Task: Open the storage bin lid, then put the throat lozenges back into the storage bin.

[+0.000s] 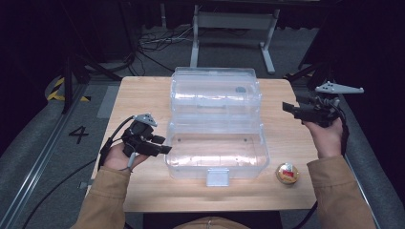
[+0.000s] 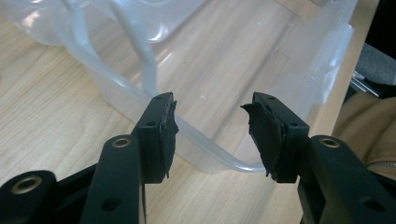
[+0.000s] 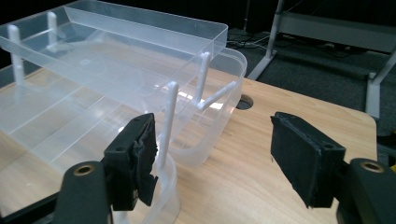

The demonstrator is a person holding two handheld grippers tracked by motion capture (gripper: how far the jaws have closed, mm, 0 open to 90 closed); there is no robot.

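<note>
A clear plastic box (image 1: 217,155) stands open in the middle of the wooden table (image 1: 143,95), its lid (image 1: 215,88) folded back behind it. The left gripper (image 1: 162,144) is held at the box's left wall, pointing right. In the left gripper view the left gripper (image 2: 210,135) is open, with the box's rounded rim (image 2: 205,154) just beyond the pads. The right gripper (image 1: 286,109) hovers off the box's right side, pointing left. The right gripper view shows that right gripper (image 3: 212,154) open and empty, facing a clear inner tray (image 3: 116,70) raised on thin white arms.
A small round yellow and red item (image 1: 287,173) lies on the table near the front right corner. The box's grey latch (image 1: 217,177) faces the person. Beyond the table's far edge are cables and a metal stand (image 1: 234,28) on the floor.
</note>
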